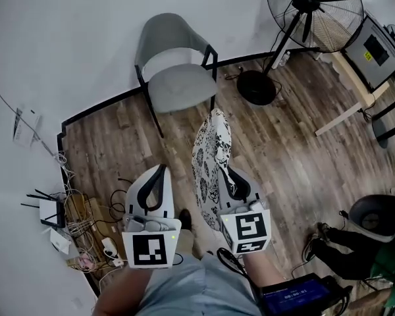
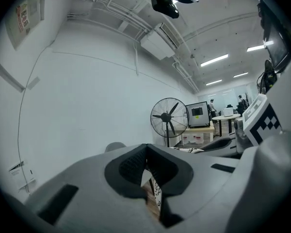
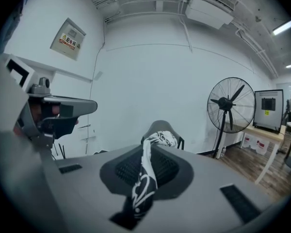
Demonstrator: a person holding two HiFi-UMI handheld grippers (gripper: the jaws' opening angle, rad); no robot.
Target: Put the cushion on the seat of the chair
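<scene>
A grey chair with black legs stands against the white wall, its seat bare. The black-and-white patterned cushion hangs on edge in front of the chair, above the wooden floor. My right gripper is shut on its near edge. In the right gripper view the cushion's edge runs up between the jaws, with the chair straight behind it. My left gripper is beside the cushion on the left, apart from it. It is shut with its tips touching and nothing held.
A large pedestal fan stands right of the chair, its round base on the floor. A table with a boxed screen is at the far right. Cables and a router lie by the left wall. A dark bin sits at the lower right.
</scene>
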